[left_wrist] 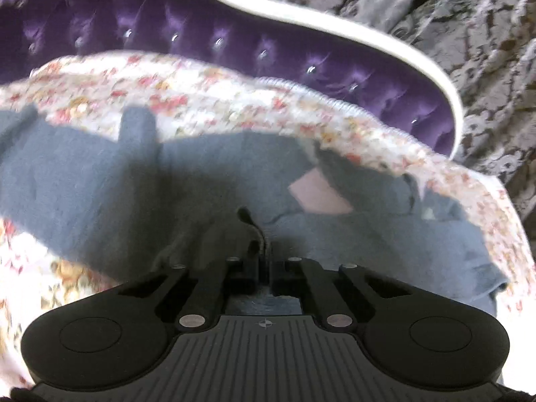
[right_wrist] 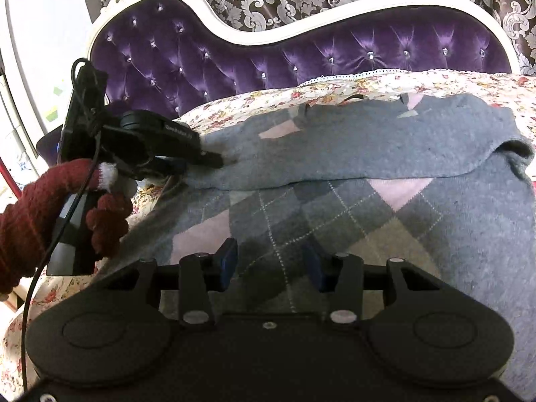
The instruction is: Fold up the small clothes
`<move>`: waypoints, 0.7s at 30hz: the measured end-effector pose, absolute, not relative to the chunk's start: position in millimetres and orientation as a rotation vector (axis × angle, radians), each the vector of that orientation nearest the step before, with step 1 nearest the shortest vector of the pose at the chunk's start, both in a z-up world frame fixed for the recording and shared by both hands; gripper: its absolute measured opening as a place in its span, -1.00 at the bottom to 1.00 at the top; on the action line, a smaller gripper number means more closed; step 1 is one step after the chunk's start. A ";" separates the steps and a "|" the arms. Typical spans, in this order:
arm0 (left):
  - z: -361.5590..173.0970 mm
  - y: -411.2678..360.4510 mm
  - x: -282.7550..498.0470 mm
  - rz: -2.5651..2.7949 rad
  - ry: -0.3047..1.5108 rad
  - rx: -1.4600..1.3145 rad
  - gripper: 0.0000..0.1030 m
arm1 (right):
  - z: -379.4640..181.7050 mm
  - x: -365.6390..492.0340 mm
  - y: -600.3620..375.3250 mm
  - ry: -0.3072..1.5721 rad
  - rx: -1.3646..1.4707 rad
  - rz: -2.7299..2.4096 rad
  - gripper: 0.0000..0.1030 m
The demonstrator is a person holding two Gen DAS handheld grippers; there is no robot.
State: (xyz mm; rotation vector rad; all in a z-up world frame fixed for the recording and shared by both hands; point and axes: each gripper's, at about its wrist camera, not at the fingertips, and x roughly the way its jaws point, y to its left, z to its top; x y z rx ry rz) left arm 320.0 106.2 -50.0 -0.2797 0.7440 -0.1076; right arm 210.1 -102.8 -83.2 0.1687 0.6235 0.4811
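Already half folded, the grey argyle sweater [right_wrist: 335, 201] lies spread on the flowered bedspread [right_wrist: 254, 100], in front of the purple tufted headboard [right_wrist: 234, 57], its upper part doubled over so the plain inside faces up. The left gripper [right_wrist: 214, 160], held in a hand in a dark red glove [right_wrist: 50, 201], has its jaws pinched together on the left edge of that folded layer, probably to carry the flap across for the next fold. The right gripper [right_wrist: 273, 261] sits low over the patterned front, its blue pads [right_wrist: 227, 254] apart and gripping nothing, seemingly ready to steady the cloth. No basket, box or other container shows in either view.
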 end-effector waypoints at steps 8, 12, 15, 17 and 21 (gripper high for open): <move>-18.8 134.7 315.7 -0.005 0.641 -0.228 -0.91 | -76.3 211.1 -109.0 0.632 0.196 0.476 0.05; -32.1 137.3 318.3 -0.006 0.677 -0.232 -0.91 | -57.6 213.9 -134.8 0.607 0.235 0.418 0.14; -37.1 133.5 317.2 -0.024 0.685 -0.227 -0.91 | -42.5 222.9 -165.1 0.576 0.245 0.343 0.23; -38.0 134.0 313.9 -0.030 0.682 -0.220 -0.91 | -36.2 234.8 -187.8 0.558 0.230 0.280 0.23; -36.1 134.5 313.0 -0.040 0.676 -0.224 -0.91 | -36.8 271.4 -229.5 0.552 0.240 0.164 0.22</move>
